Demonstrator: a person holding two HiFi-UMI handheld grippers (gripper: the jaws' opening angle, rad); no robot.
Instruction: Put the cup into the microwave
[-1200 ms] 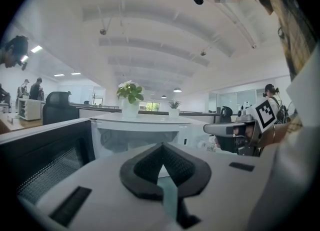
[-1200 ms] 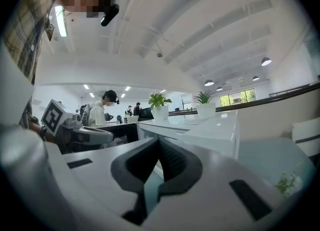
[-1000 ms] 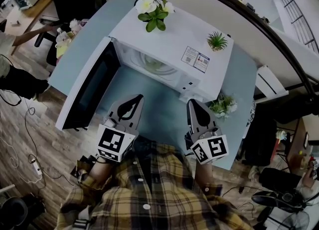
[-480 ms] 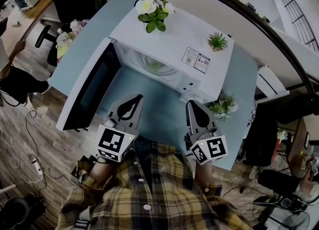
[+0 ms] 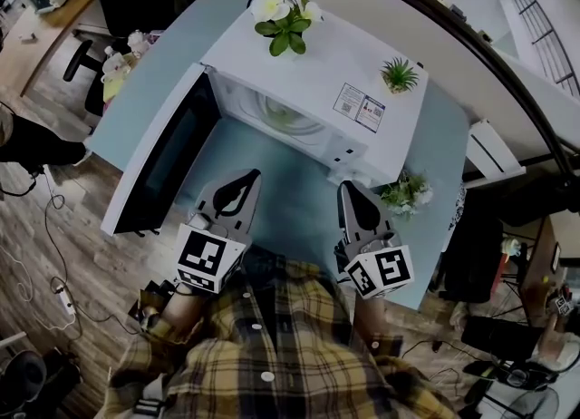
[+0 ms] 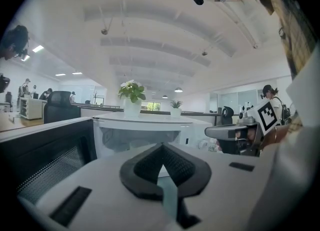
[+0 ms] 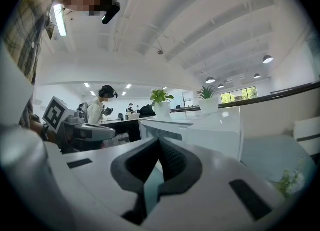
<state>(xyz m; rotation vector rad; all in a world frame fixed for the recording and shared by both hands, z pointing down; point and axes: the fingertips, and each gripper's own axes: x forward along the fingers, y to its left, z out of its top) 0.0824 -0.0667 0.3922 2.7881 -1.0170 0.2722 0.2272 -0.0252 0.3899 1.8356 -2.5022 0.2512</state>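
— White microwave (image 5: 308,73), door (image 5: 159,159) swung wide open on its left side. The task's thing?
— Cup (image 5: 283,118), most likely: a pale greenish shape inside the microwave's cavity, low down. Too blurred to swear to. Nothing cup-like on the teal table (image 5: 272,168) in front of the microwave, nothing in either tool.
— Tongs?
— Left gripper (image 5: 246,178) in front of the microwave's opening, tips pressed together, nothing between them. Right gripper (image 5: 350,189) just off the microwave's front right corner, tips also together, empty. Both apart from the microwave and touching nothing.
— Changed over the last second?
— Barely. Both grippers keep the same spots before the microwave, jaws as they were. Door at the same angle, and the shape in the cavity has not moved. Only a bystander (image 5: 32,143), far left of the microwave and off the table, has drawn an arm out of view.
— Meaning for the task?
— Judgement: if that shape is the cup, the placing looks done. Idle, withdrawn tools suggest a pause or the end of the run. The task sentence asks nothing of the door.
— Risk?
— Slight. The open door stands near the left gripper, and a stray nudge would swing it.
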